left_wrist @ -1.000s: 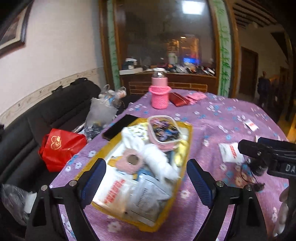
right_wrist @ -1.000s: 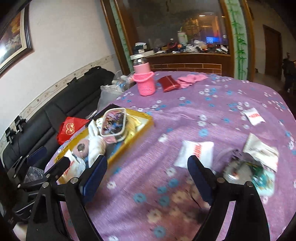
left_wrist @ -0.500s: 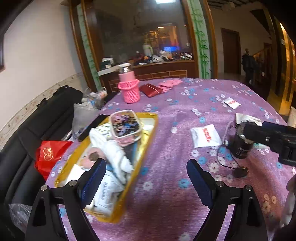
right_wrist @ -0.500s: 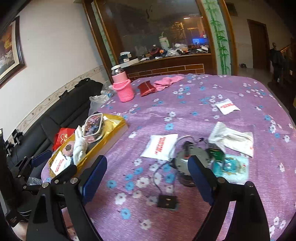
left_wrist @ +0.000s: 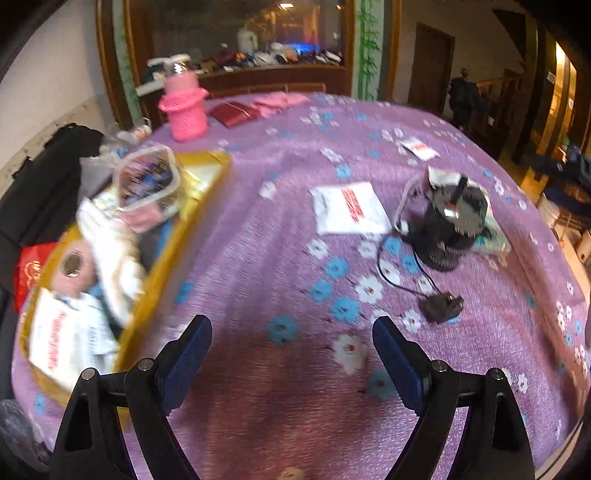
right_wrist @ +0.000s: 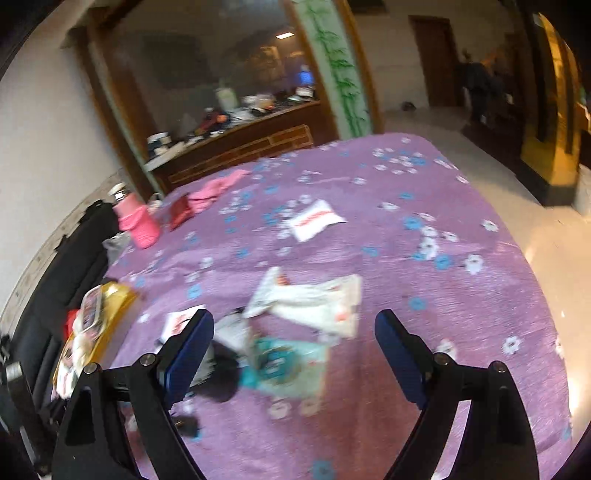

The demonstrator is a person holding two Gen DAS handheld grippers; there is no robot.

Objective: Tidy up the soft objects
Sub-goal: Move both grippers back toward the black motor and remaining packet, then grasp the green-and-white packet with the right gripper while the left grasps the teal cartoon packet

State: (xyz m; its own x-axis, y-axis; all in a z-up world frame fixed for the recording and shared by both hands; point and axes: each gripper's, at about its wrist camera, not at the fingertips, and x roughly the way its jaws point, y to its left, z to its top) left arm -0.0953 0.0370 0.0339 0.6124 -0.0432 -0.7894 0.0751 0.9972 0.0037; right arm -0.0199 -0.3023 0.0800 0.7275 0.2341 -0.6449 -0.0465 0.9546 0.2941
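We see a tabletop (left_wrist: 258, 258) under purple flowered cloth carrying a gold tray (left_wrist: 207, 192), white packets (left_wrist: 347, 210), a black canister (left_wrist: 450, 229) with its plug (left_wrist: 441, 308), a pink bottle (left_wrist: 183, 107) and a red pouch (left_wrist: 232, 112).

We're in a home living or dining room: a table with a purple floral cloth (left_wrist: 258, 258), a black sofa (right_wrist: 74, 243) along the wall, a wood-framed window (left_wrist: 236, 33) over a cluttered counter (right_wrist: 236, 118), wooden doors (left_wrist: 430, 66), a tiled floor (right_wrist: 480, 147).
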